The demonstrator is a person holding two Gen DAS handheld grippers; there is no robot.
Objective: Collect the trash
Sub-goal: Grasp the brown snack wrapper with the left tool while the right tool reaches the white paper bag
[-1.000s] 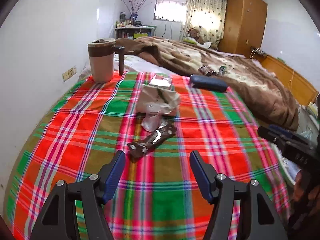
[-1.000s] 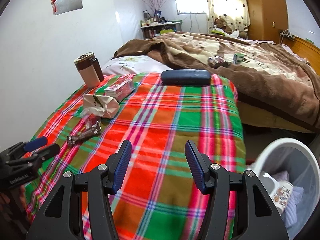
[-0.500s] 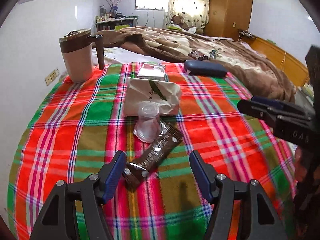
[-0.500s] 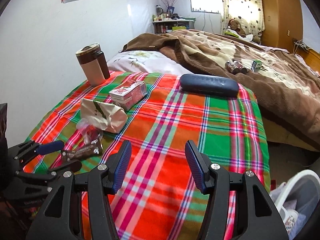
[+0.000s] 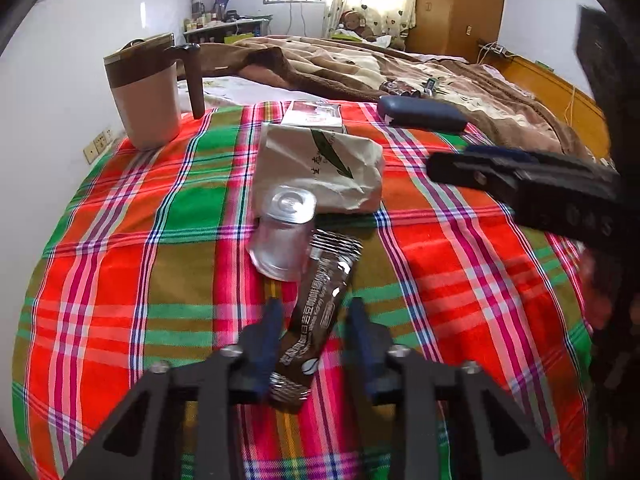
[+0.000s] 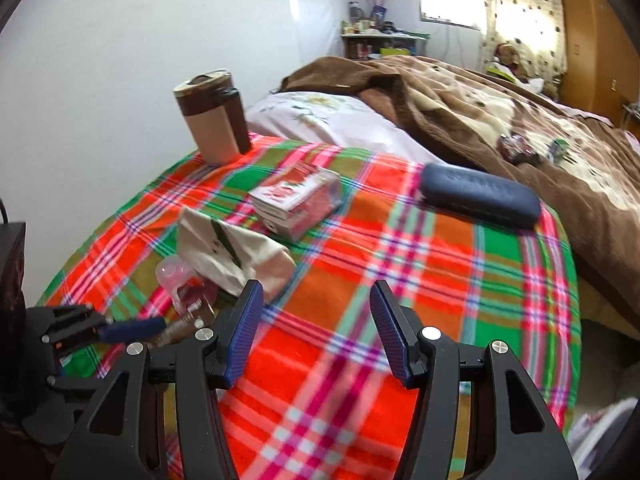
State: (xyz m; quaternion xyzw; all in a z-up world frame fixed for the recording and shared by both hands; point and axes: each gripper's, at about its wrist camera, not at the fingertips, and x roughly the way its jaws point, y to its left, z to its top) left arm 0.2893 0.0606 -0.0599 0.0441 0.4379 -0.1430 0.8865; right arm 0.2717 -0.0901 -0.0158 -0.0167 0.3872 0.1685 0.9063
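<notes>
Now the left claw [image 5: 314, 334], wide open a second ago, is closing around the near end of the brown wrapper [image 5: 316, 316] lying on the plaid worktop [image 5: 120, 280]; pickup looks imminent. The right claw [image 6: 316, 332] hangs open, empty.

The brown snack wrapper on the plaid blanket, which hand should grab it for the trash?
Left. The left tool already has the brown snack wrapper between its closing jaws. The right tool is wide open over bare plaid blanket, off to the wrapper's side, probably better for the white paper bag.
</notes>
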